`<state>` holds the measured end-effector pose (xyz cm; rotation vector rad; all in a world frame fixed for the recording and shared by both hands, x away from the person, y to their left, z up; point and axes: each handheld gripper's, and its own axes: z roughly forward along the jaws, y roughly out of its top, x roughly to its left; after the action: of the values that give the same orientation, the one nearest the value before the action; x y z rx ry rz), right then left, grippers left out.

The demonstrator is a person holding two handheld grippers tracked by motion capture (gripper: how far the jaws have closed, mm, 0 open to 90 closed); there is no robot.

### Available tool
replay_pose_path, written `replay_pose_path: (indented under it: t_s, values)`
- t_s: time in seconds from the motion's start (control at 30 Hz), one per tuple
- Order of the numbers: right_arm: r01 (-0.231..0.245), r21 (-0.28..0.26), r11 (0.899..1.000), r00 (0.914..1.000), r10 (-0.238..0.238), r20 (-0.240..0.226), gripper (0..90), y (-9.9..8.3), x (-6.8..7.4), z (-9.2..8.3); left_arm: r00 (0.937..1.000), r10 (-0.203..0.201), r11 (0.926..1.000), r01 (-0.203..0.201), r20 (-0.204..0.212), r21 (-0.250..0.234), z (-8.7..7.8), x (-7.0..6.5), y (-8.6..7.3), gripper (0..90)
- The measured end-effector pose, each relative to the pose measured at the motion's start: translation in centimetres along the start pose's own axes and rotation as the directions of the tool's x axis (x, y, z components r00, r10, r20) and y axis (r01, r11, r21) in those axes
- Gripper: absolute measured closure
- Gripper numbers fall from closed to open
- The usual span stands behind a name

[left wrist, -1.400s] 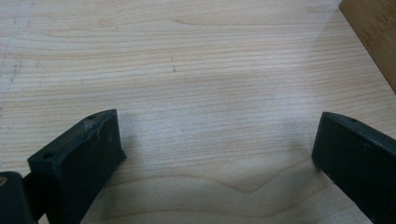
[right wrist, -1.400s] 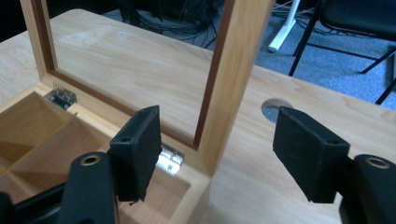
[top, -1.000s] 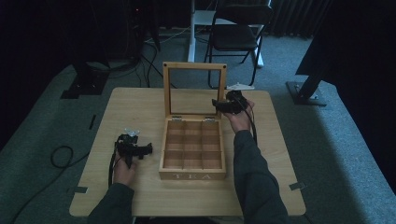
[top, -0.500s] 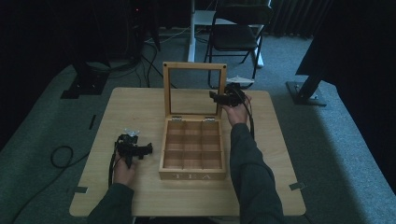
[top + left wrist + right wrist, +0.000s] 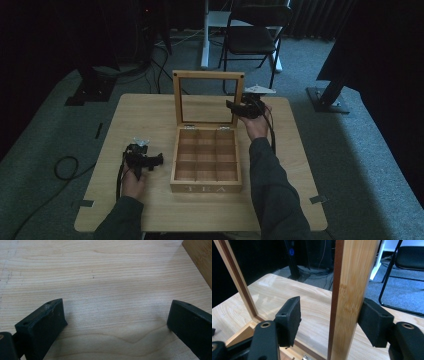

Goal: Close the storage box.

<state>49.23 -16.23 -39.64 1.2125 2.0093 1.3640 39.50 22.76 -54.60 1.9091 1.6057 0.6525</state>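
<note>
With your right gripper straddling the right stile of the lid, jaws apart and not yet clamped, square it up before you squeeze: the far jaw looks touching or almost on the wood, the near one sits well clear on the glazed side. Close evenly so the frame isn't pushed sideways on its hinges. My read is you're about to swing the lid, probably shut, since it stands upright and open. If so, grip only the wooden stile, keep the pad off the pane, and follow the hinge arc rather than pulling straight down

Left gripper rests low on the tabletop, just left of the box, jaws wide apart, nothing between them. Could brace the box if it slides; your call

The tea box sits mid-tabletop, light bamboo-looking wood, "TEA" lettered on the front wall facing you. Inside is a grid of small square compartments, three across; they look empty from the high view, though it's dim. Lid is a wooden frame around a clear pane, hinged at the back edge with two small metal hinges, standing roughly vertical
</note>
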Motion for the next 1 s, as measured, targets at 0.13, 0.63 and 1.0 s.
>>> replay_pose_path:
  t_s: [0.13, 0.63, 1.0]
  values:
    - [0.009, -0.008, 1.000, 1.0000, -0.009, -0.003, 40.1, -0.2, 0.3, -0.7, 1.0000, -0.001, 1.0000, 0.001, 0.001, 0.001, 0.0, 0.0, 0.0, 1.6]
    - [0.064, 0.007, 0.998, 0.9974, -0.064, -0.032, 49.0, -1.0, 1.4, -3.6, 1.0000, 0.001, 1.0000, -0.001, 0.000, -0.001, 0.0, 0.0, 0.0, 1.6]
    - [0.071, 0.027, 0.997, 0.9972, -0.070, -0.025, 48.2, -1.0, 2.3, -5.0, 1.0000, -0.004, 1.0000, 0.004, 0.000, -0.001, 0.0, 0.0, 0.0, 1.6]
